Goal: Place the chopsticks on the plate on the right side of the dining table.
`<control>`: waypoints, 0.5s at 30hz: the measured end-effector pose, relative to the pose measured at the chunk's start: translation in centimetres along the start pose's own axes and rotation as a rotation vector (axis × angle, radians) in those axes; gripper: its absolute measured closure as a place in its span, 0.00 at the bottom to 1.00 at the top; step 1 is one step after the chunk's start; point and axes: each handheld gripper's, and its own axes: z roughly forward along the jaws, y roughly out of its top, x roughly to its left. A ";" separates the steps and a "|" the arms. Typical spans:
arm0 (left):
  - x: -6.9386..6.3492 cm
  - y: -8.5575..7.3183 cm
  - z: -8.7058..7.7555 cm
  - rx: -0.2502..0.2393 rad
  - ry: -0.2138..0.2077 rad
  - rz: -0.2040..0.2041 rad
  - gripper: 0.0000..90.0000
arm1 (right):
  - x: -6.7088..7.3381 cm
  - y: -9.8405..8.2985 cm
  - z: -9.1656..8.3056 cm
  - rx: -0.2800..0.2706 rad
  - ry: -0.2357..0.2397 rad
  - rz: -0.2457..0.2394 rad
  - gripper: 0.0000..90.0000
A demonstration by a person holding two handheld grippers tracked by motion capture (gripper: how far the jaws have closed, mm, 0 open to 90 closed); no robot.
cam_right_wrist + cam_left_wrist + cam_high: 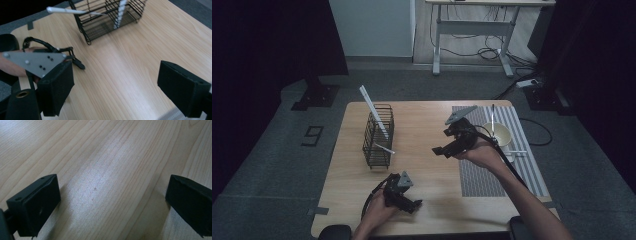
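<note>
On the wooden table (422, 150) we hold two grippers, and both are empty. Our left gripper (414, 204) rests low near the front edge of the table, close to our side. From the left gripper view we see its two black jaws standing wide apart, with bare wood grain between them and nothing in the gap.

Our right gripper (441, 150) is lifted above the middle of the table, between the black wire basket (378, 136) and the white bowl (497, 134). Its jaws point to the left, toward the basket, and they are wide open with nothing between them. From the right gripper view we look along these jaws at the wire basket (107, 17), which stands upright on the wood well apart from the jaws.

Two white utensils are in the basket. One long white utensil (373, 111) leans out over its top rim, and a shorter white utensil (384, 148) sticks out through the wires of its near side. The bowl stands on a grey striped mat (492, 170) at the right side of the table, with one more thin utensil (493, 120) standing in it.
</note>
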 end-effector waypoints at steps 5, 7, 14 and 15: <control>0.0 0.0 0.0 -0.001 0.001 -0.001 0.00 | 0.9 1.4 1.5 0.004 0.039 -0.025 0.16; 0.0 0.0 0.0 -0.002 0.002 -0.001 0.00 | 1.3 1.8 2.0 0.001 0.054 -0.032 0.17; 0.0 0.0 0.0 -0.005 0.002 -0.002 0.00 | 2.6 3.3 3.7 0.010 0.092 -0.061 0.18; 0.0 0.0 0.0 -0.004 0.001 -0.002 0.00 | 2.8 3.6 3.9 0.017 0.092 -0.070 0.18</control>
